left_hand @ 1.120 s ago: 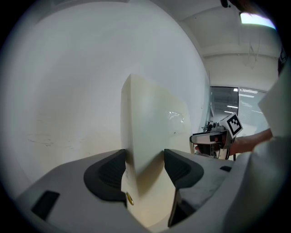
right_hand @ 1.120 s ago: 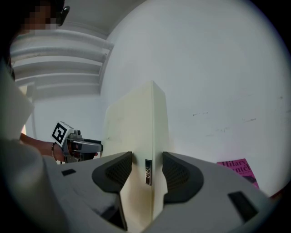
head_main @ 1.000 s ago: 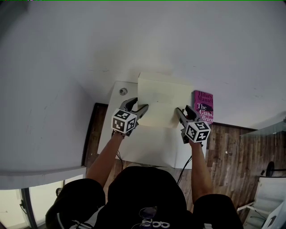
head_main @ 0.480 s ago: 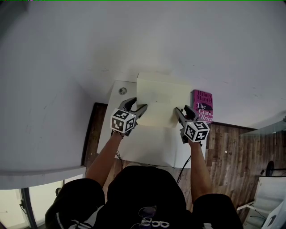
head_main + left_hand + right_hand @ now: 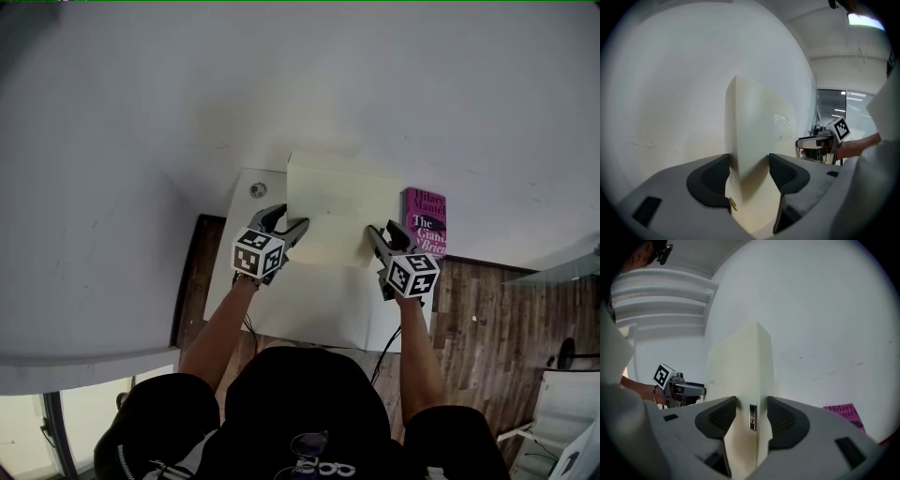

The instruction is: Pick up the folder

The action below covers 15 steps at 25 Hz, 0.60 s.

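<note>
Two grippers clamp the folder (image 5: 337,208) between them, one on each side edge, over the white table (image 5: 309,309) by the wall. The person's bare forearms reach forward from the body, nearly parallel and a little apart. Each gripper points ahead and slightly down, its marker cube turned up toward the head camera.

The left gripper (image 5: 289,221) sits at the folder's lower left corner. In its own view the left gripper (image 5: 749,171) has its jaws fairly wide, with the cream folder (image 5: 754,126) standing upright between the dark pads (image 5: 710,176) and filling the gap; a small brass rivet shows low on the folder's edge.

The right gripper (image 5: 383,231) holds the lower right corner. In its own view the right gripper (image 5: 751,414) also has its jaws set wide, closed on the thick edge of the folder (image 5: 740,376), where a small metal clasp faces the camera. Each gripper shows in the other's view beyond the folder.

The folder stands upright, its broad face toward the person. Whether its bottom edge is clear of the table cannot be told. A pink book (image 5: 428,223) lies just beside the right gripper, at the table's far right.
</note>
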Available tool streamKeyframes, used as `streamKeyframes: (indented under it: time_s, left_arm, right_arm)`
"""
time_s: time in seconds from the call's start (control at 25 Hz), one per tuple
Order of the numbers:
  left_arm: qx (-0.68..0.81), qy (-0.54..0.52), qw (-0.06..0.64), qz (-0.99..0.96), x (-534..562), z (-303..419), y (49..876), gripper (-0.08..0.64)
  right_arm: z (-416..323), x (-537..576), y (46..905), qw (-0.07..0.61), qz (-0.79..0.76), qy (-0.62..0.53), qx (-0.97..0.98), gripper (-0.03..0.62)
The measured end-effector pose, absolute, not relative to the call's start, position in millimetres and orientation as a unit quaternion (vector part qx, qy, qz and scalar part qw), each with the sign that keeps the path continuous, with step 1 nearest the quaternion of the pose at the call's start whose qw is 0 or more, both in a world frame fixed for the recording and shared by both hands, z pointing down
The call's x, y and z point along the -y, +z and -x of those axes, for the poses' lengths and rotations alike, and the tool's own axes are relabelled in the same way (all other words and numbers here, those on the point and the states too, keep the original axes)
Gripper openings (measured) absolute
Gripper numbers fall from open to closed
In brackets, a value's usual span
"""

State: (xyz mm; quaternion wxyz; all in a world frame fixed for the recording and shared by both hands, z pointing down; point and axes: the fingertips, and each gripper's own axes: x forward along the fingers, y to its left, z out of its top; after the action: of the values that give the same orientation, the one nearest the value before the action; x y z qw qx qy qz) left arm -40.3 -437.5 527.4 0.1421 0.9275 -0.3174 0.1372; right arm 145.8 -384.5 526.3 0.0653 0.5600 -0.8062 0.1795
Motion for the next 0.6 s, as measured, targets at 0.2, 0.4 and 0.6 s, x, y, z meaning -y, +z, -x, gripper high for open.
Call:
streamKeyframes:
  time_s: [0.2, 0.4, 0.6]
  left_arm:
    - [0.318, 0.137, 0.142, -0.927, 437.0, 39.9, 526.9, 0.281]
    - [0.318, 0.137, 0.141, -0.928, 435.5, 40.7, 525.4, 0.280]
    - [0.317, 0.137, 0.140, -0.928, 433.8, 38.5, 524.8, 0.279]
  right_arm:
    - [-146.2, 384.0, 525.8, 0.066, -0.559, 0.178, 0.807, 0.221]
    - [-145.4, 382.3, 525.0, 0.066, -0.559, 0.179, 0.807, 0.221]
    - [-147.6, 380.9, 524.9, 0.065, -0.559, 0.178, 0.807, 0.221]
